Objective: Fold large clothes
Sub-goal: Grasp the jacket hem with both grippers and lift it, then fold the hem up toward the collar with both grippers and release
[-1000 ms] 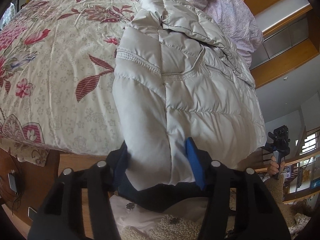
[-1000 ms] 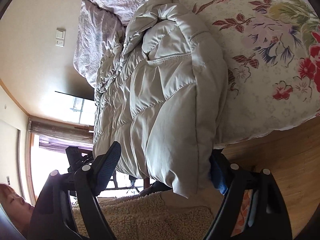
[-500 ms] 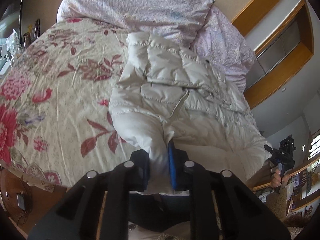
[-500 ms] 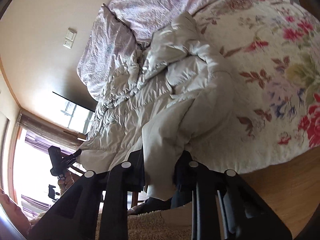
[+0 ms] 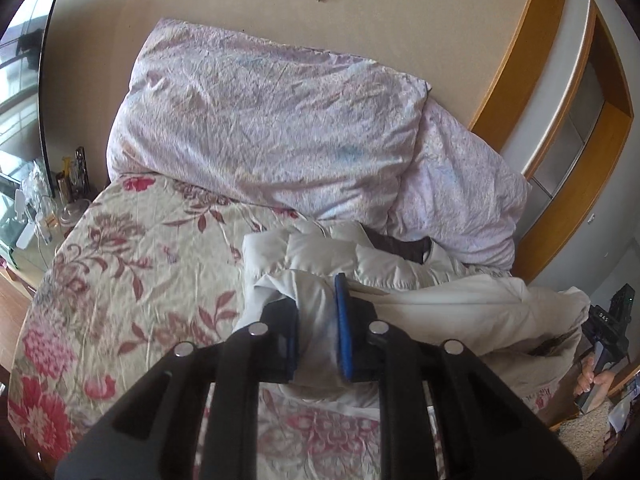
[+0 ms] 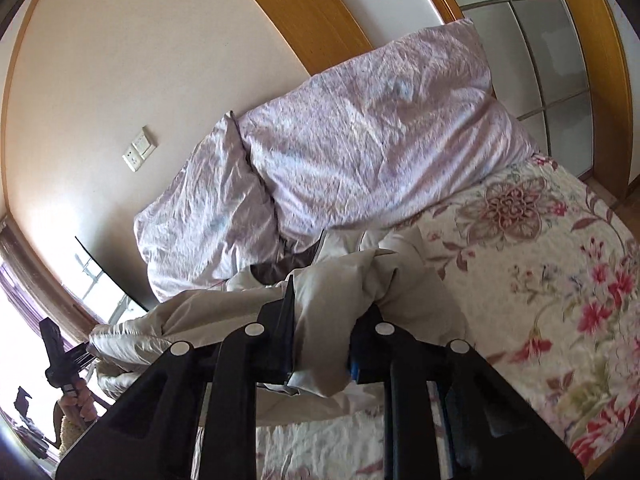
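Jacket (image 5: pixel 400 280) hem lifted toward pillows (image 5: pixel 272 120), both grippers clamped

Both grippers have closed on the jacket (image 5: pixel 420 300) hem and carried it up toward the pillows (image 5: pixel 272 128)

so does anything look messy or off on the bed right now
Nothing is damaged or spilled. The white puffer jacket lies bunched and uneven by the pillows, dark lining showing, its fold unfinished. Both the left gripper and the right gripper have their jaws clamped on it.

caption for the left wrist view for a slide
Left gripper clamps the white puffer jacket over a floral bedspread.
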Motion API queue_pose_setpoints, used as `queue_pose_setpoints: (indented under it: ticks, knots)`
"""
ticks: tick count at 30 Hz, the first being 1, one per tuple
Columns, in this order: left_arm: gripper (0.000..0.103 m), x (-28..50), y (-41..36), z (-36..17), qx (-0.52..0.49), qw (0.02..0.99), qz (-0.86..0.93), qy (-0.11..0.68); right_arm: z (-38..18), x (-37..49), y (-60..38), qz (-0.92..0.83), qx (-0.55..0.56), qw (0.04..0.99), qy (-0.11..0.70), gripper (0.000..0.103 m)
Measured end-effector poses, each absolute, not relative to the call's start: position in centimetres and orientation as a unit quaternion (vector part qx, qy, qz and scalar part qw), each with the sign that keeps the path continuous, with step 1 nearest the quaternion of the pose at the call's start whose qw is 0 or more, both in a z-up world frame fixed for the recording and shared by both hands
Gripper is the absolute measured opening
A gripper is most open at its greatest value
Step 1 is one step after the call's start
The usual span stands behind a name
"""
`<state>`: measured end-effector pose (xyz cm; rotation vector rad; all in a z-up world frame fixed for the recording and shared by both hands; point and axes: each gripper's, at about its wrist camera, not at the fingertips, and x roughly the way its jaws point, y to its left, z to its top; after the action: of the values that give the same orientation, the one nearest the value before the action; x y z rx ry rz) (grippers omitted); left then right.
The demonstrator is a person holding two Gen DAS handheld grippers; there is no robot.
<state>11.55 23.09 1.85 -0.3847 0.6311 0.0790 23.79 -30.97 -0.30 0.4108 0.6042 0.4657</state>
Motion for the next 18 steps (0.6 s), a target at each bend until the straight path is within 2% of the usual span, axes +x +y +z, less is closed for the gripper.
queue_pose_setpoints:
  ticks: [7, 12, 18]
  knots:
    - [0.016, 19.4, 25.0, 2.2, -0.196, 0.930, 0.070, 0.302, 1.0, 30.7, -26.8, 0.160, 0.153, 0.939, 0.264, 0.020]
    - [0.016, 25.0, 26.3, 1.2, -0.206, 0.924, 0.094, 0.308, -0.2, 36.0, -24.9, 0.121, 0.147, 0.945, 0.267, 0.020]
    - [0.016, 30.6, 27.0, -0.8, -0.198, 0.923, 0.111, 0.312, -3.0, 41.6, -24.0, 0.063, 0.202, 0.929, 0.303, 0.023]
